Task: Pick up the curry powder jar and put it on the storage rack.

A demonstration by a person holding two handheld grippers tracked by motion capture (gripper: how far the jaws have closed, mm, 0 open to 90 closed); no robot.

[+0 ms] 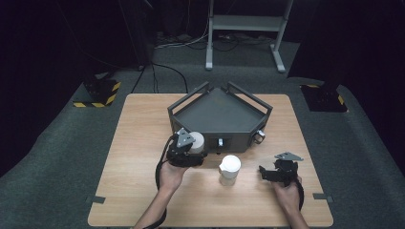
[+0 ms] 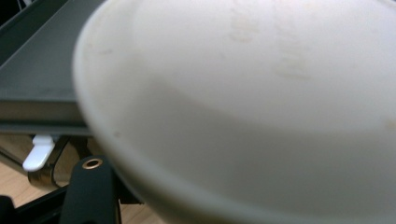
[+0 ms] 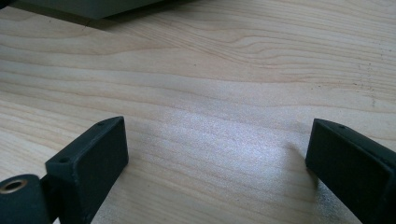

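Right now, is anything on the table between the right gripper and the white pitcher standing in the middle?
Nothing visible. The right gripper, jaws wide open, sits beside the white pitcher, with bare wooden table between them. The left gripper holds a white cup on the pitcher's far side.

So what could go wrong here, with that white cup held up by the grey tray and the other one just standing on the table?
The left gripper holds a white cup close against the grey tray; it could knock the tray's front wall. In the left gripper view the cup blocks most of the camera's sight, so aiming may be harder. A second white cup stands loose on the table between both hands; a careless move could tip it.
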